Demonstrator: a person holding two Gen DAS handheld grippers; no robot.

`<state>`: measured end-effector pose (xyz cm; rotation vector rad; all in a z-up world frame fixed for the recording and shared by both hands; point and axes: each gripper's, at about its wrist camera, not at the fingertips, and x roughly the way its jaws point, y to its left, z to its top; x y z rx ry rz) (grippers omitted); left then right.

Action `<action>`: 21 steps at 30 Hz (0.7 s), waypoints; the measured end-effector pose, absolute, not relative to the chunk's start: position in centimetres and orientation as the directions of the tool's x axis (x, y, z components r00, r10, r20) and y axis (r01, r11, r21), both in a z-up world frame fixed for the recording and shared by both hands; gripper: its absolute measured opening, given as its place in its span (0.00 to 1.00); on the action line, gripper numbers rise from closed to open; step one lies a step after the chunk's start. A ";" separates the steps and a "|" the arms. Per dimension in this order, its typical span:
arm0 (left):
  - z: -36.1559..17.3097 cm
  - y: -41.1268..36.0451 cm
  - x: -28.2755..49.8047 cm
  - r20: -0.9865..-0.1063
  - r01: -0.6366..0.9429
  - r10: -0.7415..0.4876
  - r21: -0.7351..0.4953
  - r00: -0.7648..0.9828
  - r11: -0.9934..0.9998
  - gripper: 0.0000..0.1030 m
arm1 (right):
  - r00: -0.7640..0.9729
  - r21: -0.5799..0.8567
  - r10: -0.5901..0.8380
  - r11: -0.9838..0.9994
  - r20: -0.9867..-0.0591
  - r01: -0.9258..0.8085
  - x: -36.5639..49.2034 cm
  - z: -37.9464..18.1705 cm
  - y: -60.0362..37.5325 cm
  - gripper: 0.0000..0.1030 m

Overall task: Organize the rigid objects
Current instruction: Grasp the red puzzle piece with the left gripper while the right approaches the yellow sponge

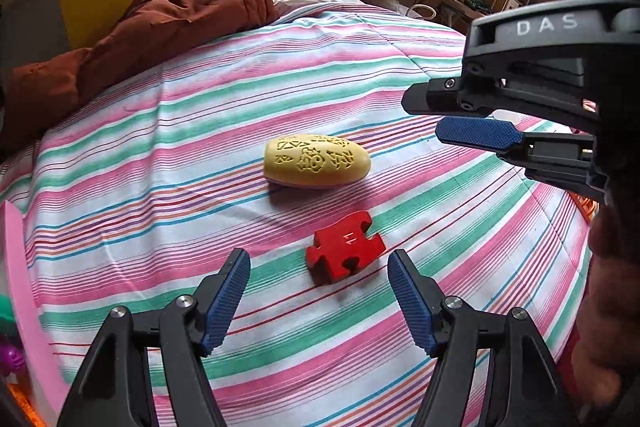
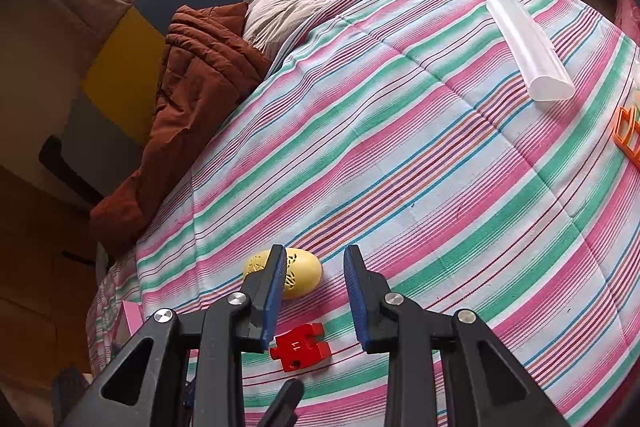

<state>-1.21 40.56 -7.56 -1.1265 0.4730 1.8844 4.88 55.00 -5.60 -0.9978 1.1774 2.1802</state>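
On the striped bedspread (image 1: 160, 155) lies a red puzzle piece (image 1: 346, 246).

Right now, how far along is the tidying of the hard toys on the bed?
Early, it seems. Nothing visibly sorted: the yellow egg-shaped piece and red puzzle block lie loose on the striped bedspread, as does the white tube. In hand: nothing; the left gripper is open just short of the red block, the right gripper open above. Left: picking up all three.
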 end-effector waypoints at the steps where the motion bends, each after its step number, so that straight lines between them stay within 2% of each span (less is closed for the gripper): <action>1: -7.9 41.1 -1.2 -0.849 -0.827 0.483 -0.108 -0.212 -0.552 0.70 | -0.630 0.516 0.058 -0.519 -0.775 -0.682 5.0 -5.6 55.1 0.29; 4: -9.1 42.5 -1.3 -0.860 -0.821 0.457 -0.085 -0.225 -0.565 0.67 | -0.634 0.525 0.055 -0.509 -0.771 -0.682 5.1 -5.7 55.2 0.29; 7: -9.4 42.2 -1.0 -0.843 -0.828 0.462 -0.036 -0.276 -0.559 0.47 | -0.631 0.521 0.051 -0.513 -0.774 -0.682 5.0 -5.7 55.2 0.29; 17: -9.3 35.1 0.8 -0.814 -0.823 0.493 -0.032 -0.308 -0.568 0.47 | -0.596 0.492 0.006 -0.556 -0.803 -0.669 3.9 -6.5 54.4 0.29; 21: -9.2 31.7 2.2 -0.802 -0.817 0.497 -0.020 -0.331 -0.576 0.47 | -0.559 0.468 -0.042 -0.600 -0.828 -0.648 2.8 -7.3 53.3 0.33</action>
